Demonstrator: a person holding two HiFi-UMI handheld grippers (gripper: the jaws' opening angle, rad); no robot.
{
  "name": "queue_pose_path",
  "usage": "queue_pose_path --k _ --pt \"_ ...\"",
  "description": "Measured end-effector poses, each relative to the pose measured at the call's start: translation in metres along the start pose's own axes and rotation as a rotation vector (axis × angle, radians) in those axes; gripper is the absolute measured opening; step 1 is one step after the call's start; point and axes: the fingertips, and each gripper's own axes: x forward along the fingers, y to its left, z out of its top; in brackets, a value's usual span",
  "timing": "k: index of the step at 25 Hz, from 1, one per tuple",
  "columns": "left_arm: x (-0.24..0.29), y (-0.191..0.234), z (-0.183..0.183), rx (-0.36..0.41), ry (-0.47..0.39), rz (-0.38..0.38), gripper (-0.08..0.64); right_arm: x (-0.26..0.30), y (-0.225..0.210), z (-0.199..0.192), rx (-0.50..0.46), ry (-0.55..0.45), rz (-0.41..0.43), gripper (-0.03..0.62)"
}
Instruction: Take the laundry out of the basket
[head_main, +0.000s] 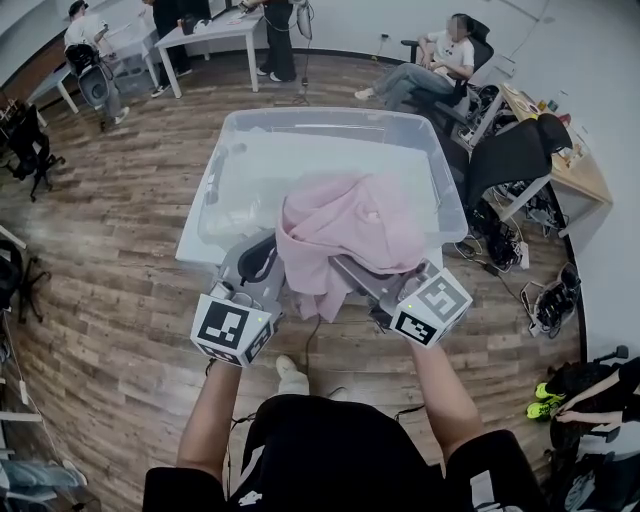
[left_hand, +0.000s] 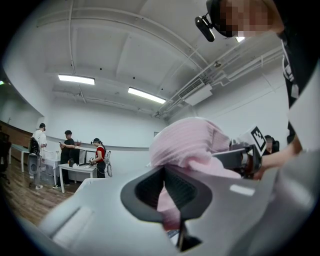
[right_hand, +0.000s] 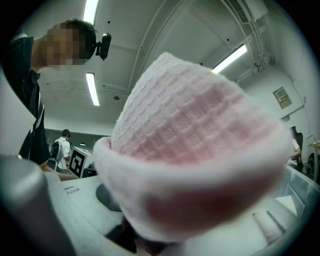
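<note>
Clamping down on a bunched pink waffle-knit cloth (head_main: 350, 225), the left hand-held gripper (left_hand: 167, 192) has a fold pinched right between its jaws, with the rest ballooning up above it. The right hand-held gripper (head_main: 350, 270) looks clenched on the same cloth too, though the fabric flops over its jaws, so I'm partly going by how it bunches there. The cloth hangs in the air between the two, over the near edge of the clear plastic storage bin (head_main: 330, 115) that serves as the basket, on a white table (head_main: 195, 245). I'd say this piece is basically out and just needs setting down. The bin looks empty otherwise, but that's hard to confirm through the plastic.
</note>
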Motion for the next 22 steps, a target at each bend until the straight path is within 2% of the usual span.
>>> queue_pose_path --k 22 --pt "-0.061 -0.069 0.017 0.031 -0.023 0.034 0.009 -0.069 0.061 0.01 -0.028 -0.031 0.042 0.268"
